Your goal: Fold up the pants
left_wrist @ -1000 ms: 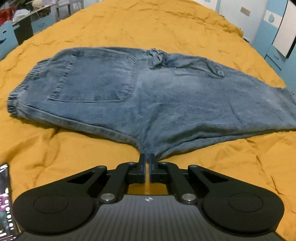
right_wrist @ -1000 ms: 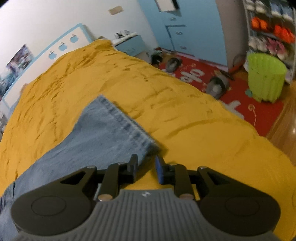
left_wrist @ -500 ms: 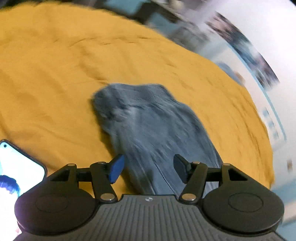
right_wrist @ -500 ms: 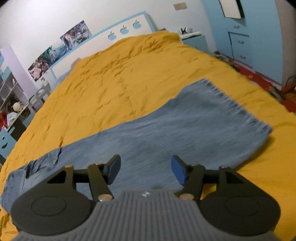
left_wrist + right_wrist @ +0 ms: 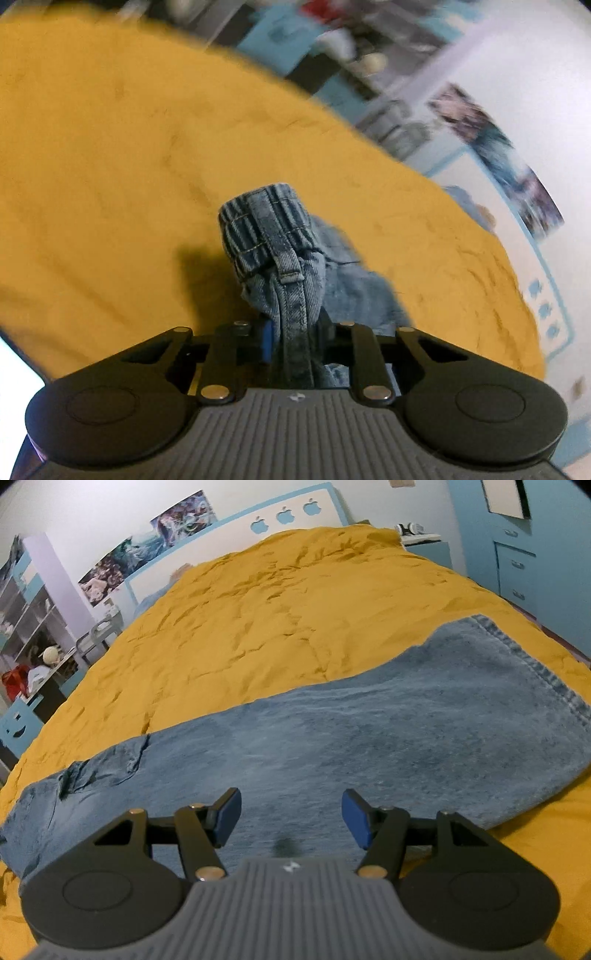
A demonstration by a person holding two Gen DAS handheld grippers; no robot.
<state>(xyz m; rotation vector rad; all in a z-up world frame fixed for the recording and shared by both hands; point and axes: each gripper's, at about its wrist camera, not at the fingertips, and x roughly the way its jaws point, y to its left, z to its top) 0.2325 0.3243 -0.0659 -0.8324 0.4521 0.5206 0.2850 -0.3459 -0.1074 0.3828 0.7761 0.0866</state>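
Blue denim pants lie lengthwise on the yellow bedspread, folded leg on leg, with the hem at the right. My right gripper is open and empty, hovering just above the middle of the leg. In the left wrist view my left gripper is shut on the pants' waistband end, which bunches up between the fingers and lifts off the bedspread.
The bed's white and blue headboard is at the far end. Blue cabinets stand to the right and shelves with clutter to the left. A phone screen edge shows at lower left.
My left gripper closed on the waistband end and raised it. My right gripper stayed open and settled over the middle of the leg.
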